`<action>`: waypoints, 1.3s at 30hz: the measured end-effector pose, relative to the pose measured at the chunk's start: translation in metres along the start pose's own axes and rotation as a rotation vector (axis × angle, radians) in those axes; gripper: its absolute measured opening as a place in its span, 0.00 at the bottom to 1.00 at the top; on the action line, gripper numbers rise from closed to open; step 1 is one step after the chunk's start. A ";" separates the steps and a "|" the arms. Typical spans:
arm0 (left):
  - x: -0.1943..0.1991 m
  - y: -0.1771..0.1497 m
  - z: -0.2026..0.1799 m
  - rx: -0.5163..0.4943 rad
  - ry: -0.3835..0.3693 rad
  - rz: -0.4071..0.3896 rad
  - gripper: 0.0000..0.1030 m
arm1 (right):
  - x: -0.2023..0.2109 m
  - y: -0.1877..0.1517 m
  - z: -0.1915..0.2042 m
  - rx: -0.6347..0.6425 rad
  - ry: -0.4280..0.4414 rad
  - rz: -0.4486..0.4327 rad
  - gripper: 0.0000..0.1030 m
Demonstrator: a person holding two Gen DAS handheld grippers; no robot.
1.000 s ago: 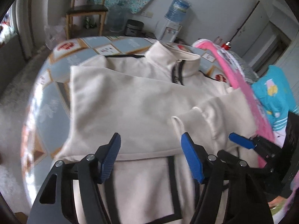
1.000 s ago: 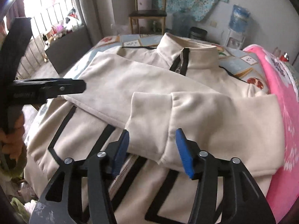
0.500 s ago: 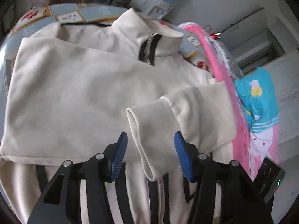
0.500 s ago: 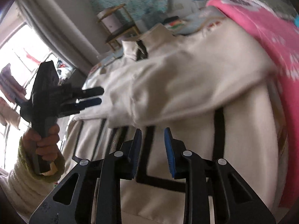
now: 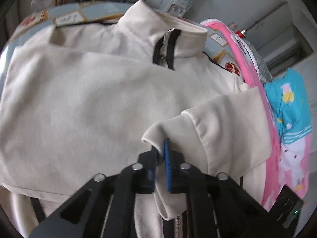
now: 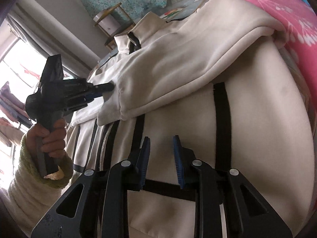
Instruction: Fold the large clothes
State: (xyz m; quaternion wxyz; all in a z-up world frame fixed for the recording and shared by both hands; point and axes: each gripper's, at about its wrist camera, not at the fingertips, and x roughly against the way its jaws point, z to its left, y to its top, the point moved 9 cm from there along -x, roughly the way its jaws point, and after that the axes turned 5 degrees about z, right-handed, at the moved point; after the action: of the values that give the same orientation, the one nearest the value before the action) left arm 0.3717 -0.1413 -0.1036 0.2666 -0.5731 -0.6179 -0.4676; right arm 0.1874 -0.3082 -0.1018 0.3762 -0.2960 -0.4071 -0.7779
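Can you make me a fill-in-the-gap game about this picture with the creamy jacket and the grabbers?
1. The left gripper is pinching the cuff of the cream fleece jacket's ____.
2. The trim stripes on the jacket's front are coloured ____.
3. The pink flowered blanket lies beside the jacket, and the right gripper holds ____ between its blue pads.

Missing words: sleeve; black; nothing

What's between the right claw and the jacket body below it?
Nothing visible. The right claw hangs over the bare cream front of the jacket, jaws closing with no fabric between them. The folded sleeve lies further up, clear of it. The left claw is shut on that sleeve's cuff.
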 end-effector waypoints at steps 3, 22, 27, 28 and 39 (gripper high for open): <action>0.031 0.013 -0.015 -0.081 0.032 -0.063 0.04 | 0.000 0.001 -0.001 0.004 -0.013 -0.001 0.19; 0.060 0.014 0.114 0.206 -0.005 -0.008 0.23 | -0.002 0.003 0.004 0.035 -0.095 0.001 0.24; 0.041 0.000 0.107 0.169 0.063 0.055 0.24 | 0.000 0.003 0.003 0.025 -0.120 -0.004 0.28; 0.039 -0.001 0.107 0.166 0.078 0.047 0.24 | 0.003 0.004 0.004 0.025 -0.126 -0.008 0.28; 0.104 0.012 0.088 0.032 0.191 -0.188 0.02 | 0.026 0.002 -0.002 0.004 -0.151 -0.054 0.29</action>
State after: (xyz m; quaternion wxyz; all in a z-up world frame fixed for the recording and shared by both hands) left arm 0.3805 -0.0166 -0.0472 0.2882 -0.4612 -0.6482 -0.5330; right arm 0.1749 -0.3197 -0.0819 0.3240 -0.3419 -0.4439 -0.7623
